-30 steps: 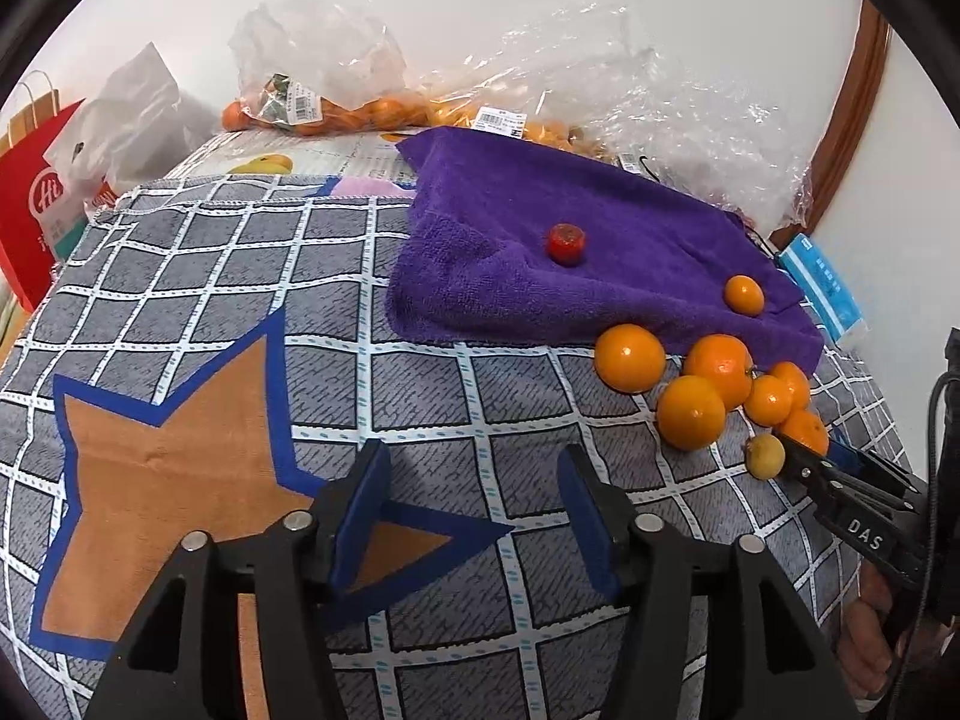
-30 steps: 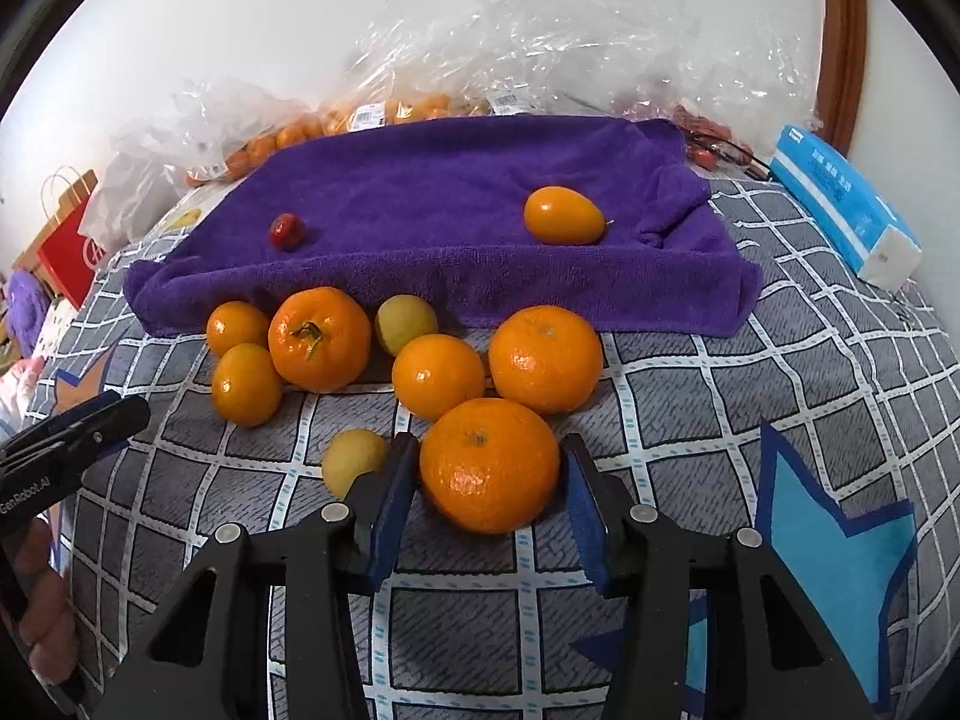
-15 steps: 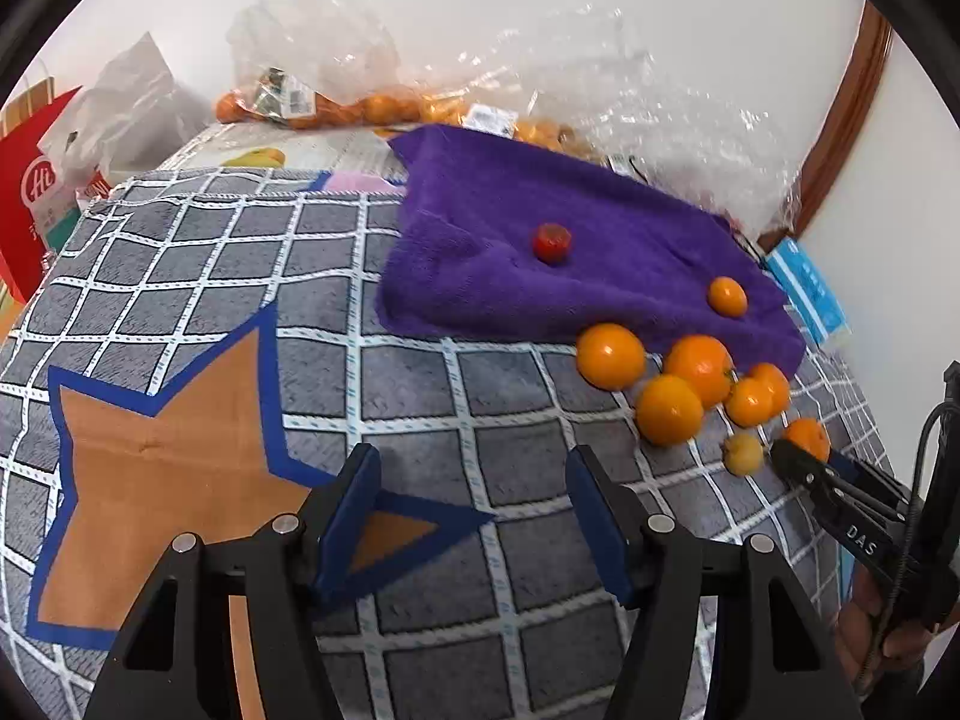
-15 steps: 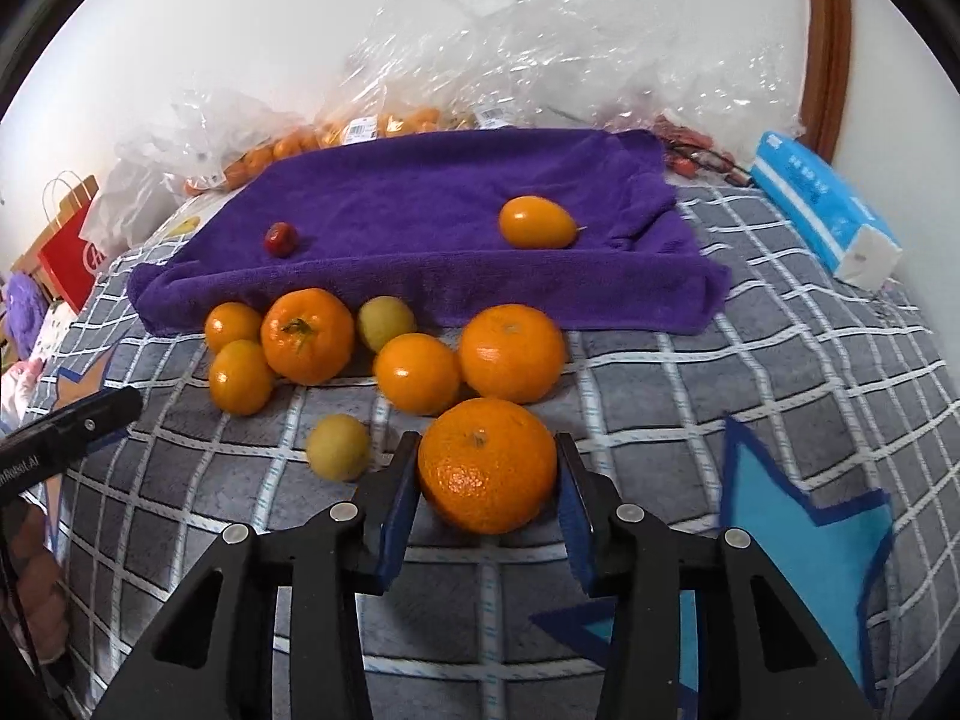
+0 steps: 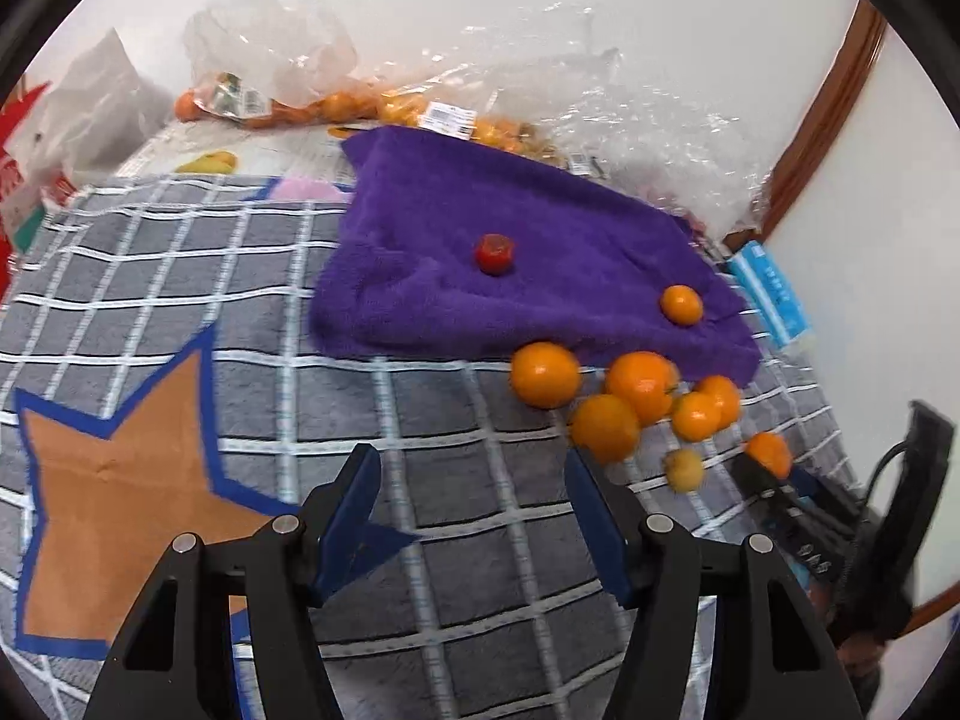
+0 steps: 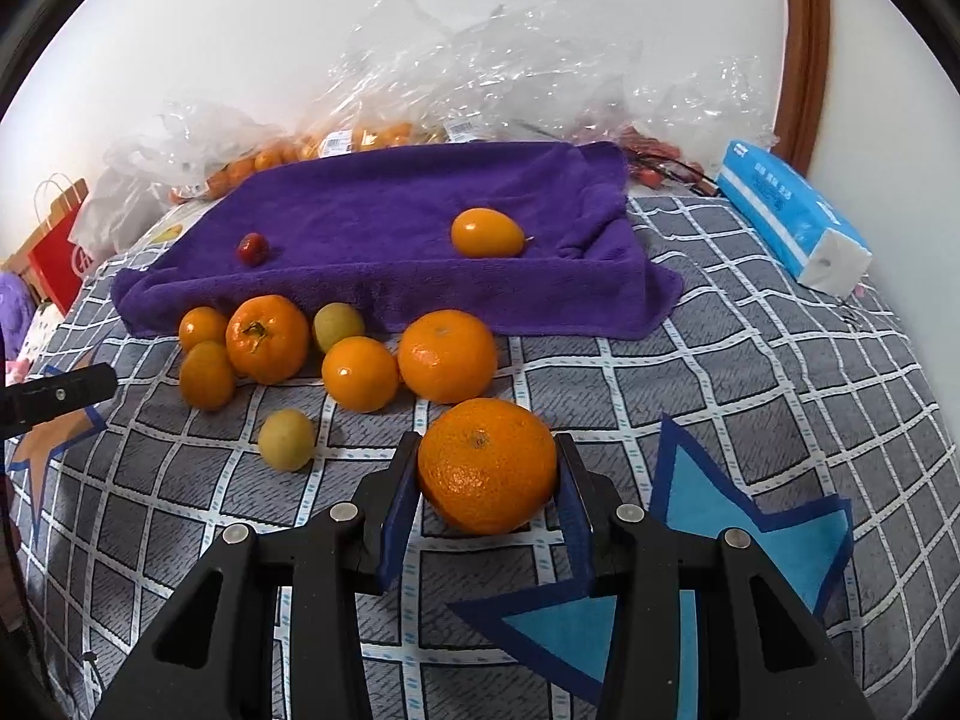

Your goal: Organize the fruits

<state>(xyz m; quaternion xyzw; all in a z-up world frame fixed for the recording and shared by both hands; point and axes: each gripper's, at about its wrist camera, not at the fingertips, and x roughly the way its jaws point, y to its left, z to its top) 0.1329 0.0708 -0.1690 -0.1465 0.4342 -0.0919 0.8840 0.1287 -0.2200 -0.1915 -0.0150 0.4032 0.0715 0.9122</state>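
My right gripper (image 6: 486,444) is shut on a large orange (image 6: 487,474), both blue pads pressed against its sides just above the checked bedspread (image 6: 780,390). Behind it lies a cluster of loose oranges (image 6: 447,355) and two small yellow-green fruits (image 6: 286,439). A purple towel (image 6: 390,210) farther back carries an oval orange fruit (image 6: 487,233) and a small red fruit (image 6: 252,248). My left gripper (image 5: 473,459) is open over bare bedspread, with nothing between its fingers, left of the cluster (image 5: 546,375). The left wrist view shows the towel (image 5: 540,252) and the held orange (image 5: 768,453) at the right.
Clear plastic bags (image 6: 480,78) holding more fruit are piled along the wall behind the towel. A blue tissue pack (image 6: 792,216) lies at the back right, by a wooden frame (image 6: 804,48). A red paper bag (image 6: 60,246) stands at the far left.
The right jaws have closed onto the large orange and drawn it slightly back from the cluster. The left gripper has tilted a little, staying open over the same spot.
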